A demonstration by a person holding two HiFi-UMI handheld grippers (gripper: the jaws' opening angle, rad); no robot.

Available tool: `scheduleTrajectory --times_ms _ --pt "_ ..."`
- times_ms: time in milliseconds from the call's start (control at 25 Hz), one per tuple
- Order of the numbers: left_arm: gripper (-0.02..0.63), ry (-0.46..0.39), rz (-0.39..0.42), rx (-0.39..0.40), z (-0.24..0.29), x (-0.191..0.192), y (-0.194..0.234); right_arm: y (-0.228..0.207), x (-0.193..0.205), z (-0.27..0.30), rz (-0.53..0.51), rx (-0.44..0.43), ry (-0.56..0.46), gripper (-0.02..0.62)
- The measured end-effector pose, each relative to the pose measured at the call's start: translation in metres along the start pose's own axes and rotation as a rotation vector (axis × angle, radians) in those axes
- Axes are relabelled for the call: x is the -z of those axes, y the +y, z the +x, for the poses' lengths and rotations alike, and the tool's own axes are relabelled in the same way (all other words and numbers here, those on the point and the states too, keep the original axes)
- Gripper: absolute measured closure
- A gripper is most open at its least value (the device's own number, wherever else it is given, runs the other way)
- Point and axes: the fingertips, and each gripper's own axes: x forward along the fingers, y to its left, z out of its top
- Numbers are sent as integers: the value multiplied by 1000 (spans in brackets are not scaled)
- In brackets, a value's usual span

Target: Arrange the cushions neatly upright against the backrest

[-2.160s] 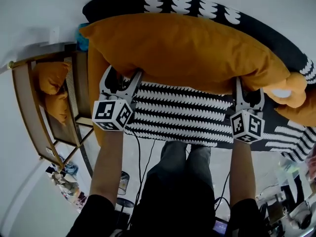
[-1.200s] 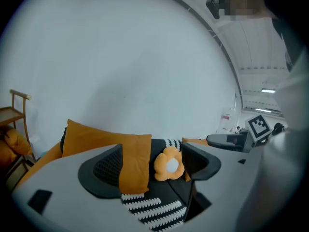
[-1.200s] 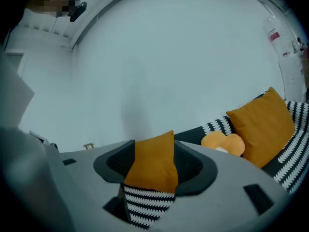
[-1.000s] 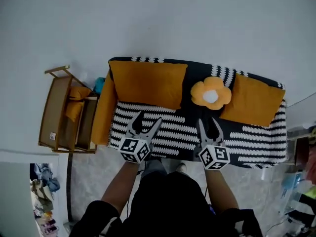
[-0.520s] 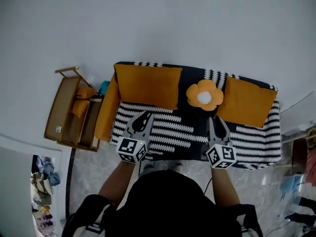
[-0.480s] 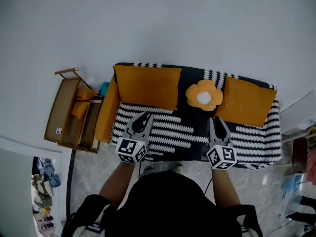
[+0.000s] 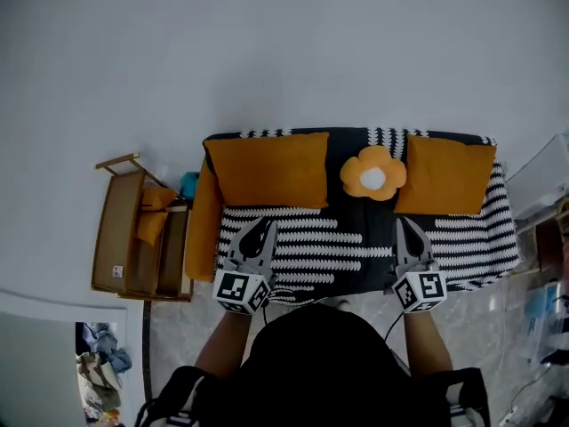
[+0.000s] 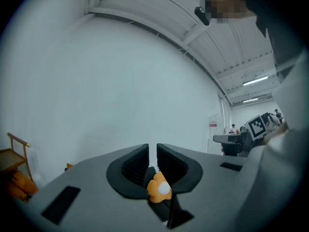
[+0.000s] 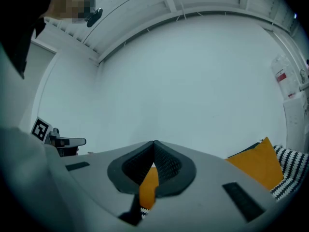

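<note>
Standing beside the sofa (image 7: 320, 247), a wooden rack (image 7: 116, 238); wall (image 7: 267, 52) behind.

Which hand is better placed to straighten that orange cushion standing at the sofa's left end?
Probably left. The left hand-held gripper is nearest that end cushion; the right hand-held gripper sits before the far right cushion. Both have just been closing their jaws, with nothing between them.
</note>
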Motion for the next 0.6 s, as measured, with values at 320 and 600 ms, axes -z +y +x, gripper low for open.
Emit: scheduleTrajectory --times_ms 320,600 --pt "547 -3 7 26 -2 2 30 14 5 18 -28 49 -23 568" --pt "549 -10 -25 28 4 3 43 22 12 24 -39 53 11 568"
